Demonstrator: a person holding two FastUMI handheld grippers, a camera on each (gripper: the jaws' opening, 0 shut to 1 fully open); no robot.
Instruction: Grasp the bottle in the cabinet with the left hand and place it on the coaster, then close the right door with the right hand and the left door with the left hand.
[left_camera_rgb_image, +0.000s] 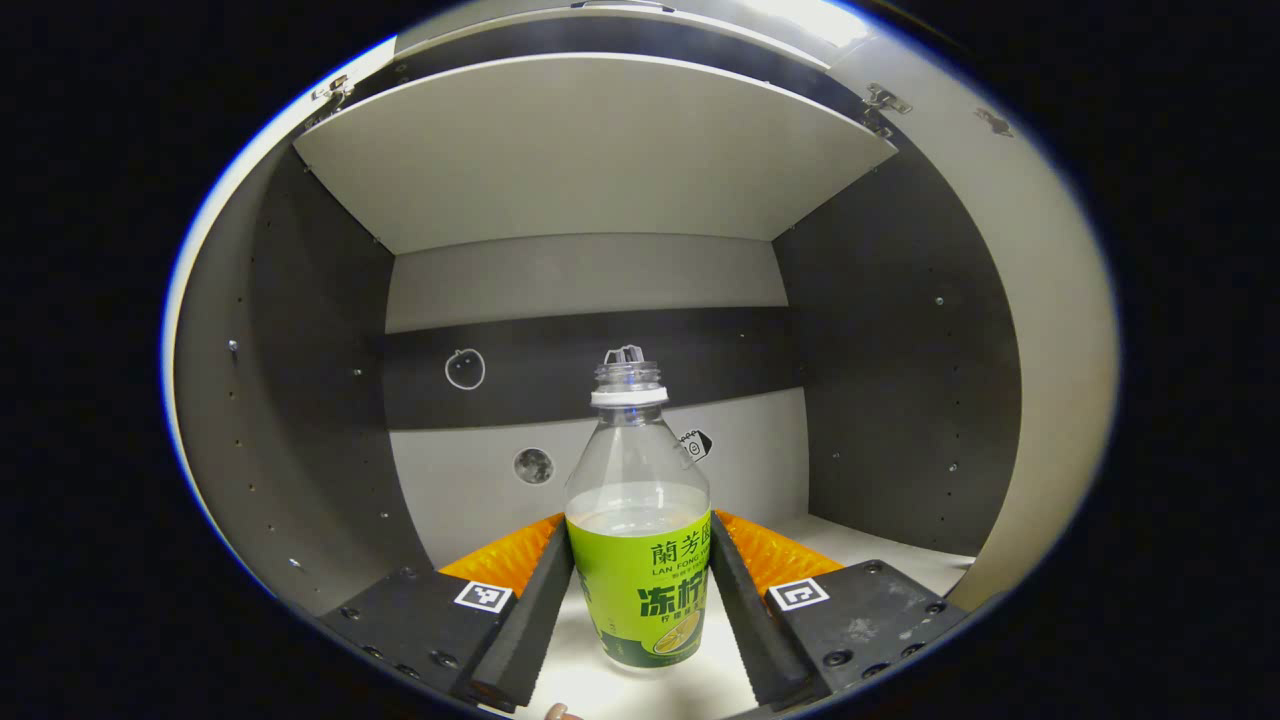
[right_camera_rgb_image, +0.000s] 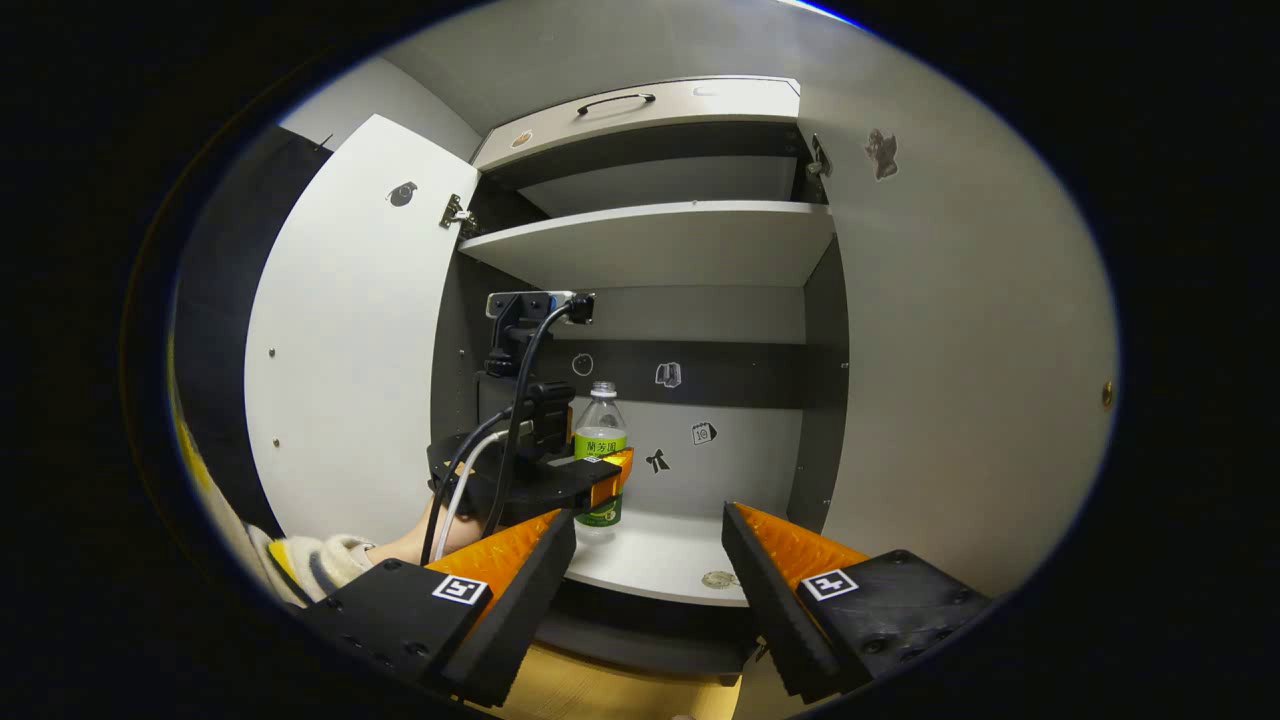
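1. Inside the cabinet (left_camera_rgb_image: 900, 330), the bottle (left_camera_rgb_image: 638, 540) stands upright on the lower shelf floor (left_camera_rgb_image: 860, 545), under a pale shelf board (left_camera_rgb_image: 590, 150). Small stickers dot the back wall (left_camera_rgb_image: 590, 270) behind it, and nothing else stands beside the bottle.
2. Seen in the left gripper view, the left gripper (left_camera_rgb_image: 640, 590) has its two fingers on either side of the bottle's label, very close to it or touching; whether both press on it cannot be told.
3. From farther back, the right gripper view shows the left gripper (right_camera_rgb_image: 608, 472) reaching in at the bottle (right_camera_rgb_image: 600, 440), with its cables and camera mount and the person's hand (right_camera_rgb_image: 405, 545) and striped sleeve (right_camera_rgb_image: 300, 565) behind it.
4. That view also shows the left door (right_camera_rgb_image: 340, 340) swung open, the right door (right_camera_rgb_image: 960, 350) open alongside, a drawer handle (right_camera_rgb_image: 615, 100) above, and a small round disc (right_camera_rgb_image: 719, 579) near the shelf floor's front edge.
5. The right gripper (right_camera_rgb_image: 648, 580) hangs outside the cabinet with its fingers spread wide, gripping nothing.
6. The bottle is clear plastic, uncapped, with a white neck ring, a green label and pale liquid reaching roughly the label's top.
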